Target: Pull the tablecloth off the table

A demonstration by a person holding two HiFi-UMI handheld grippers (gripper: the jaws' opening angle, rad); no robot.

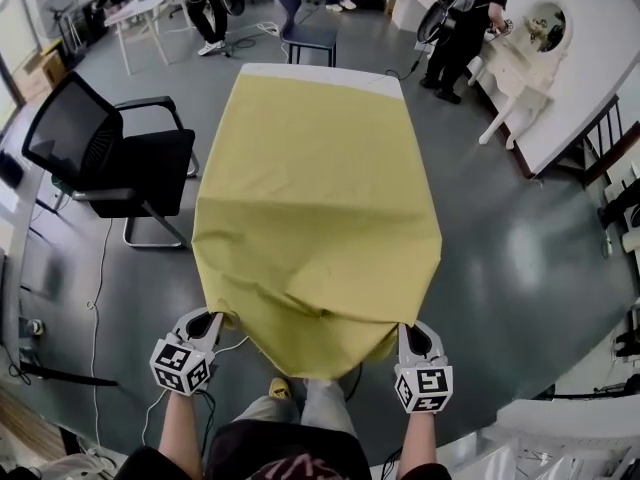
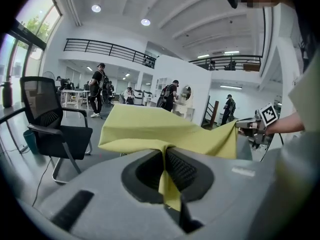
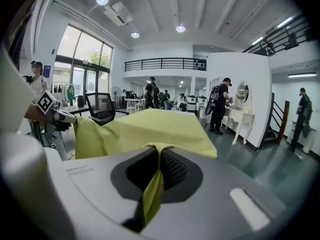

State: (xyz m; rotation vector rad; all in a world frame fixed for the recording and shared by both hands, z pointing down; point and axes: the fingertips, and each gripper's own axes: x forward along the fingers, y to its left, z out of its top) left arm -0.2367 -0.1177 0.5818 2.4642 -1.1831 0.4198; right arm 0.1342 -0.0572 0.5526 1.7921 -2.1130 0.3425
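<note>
A yellow-green tablecloth (image 1: pixel 315 203) covers a long table that runs away from me; a strip of white table top (image 1: pixel 320 73) shows bare at the far end. The cloth's near edge is lifted and sags between my two grippers. My left gripper (image 1: pixel 207 325) is shut on the near left corner, and the cloth (image 2: pixel 167 184) runs pinched between its jaws. My right gripper (image 1: pixel 412 336) is shut on the near right corner, with a fold of cloth (image 3: pixel 152 189) clamped between its jaws. Each gripper view shows the other gripper across the cloth.
A black office chair (image 1: pixel 110 158) stands close to the table's left side. A dark chair (image 1: pixel 305 28) sits beyond the far end. Persons (image 1: pixel 465 28) stand at the back by a white dresser (image 1: pixel 520 78). Cables lie on the grey floor at left.
</note>
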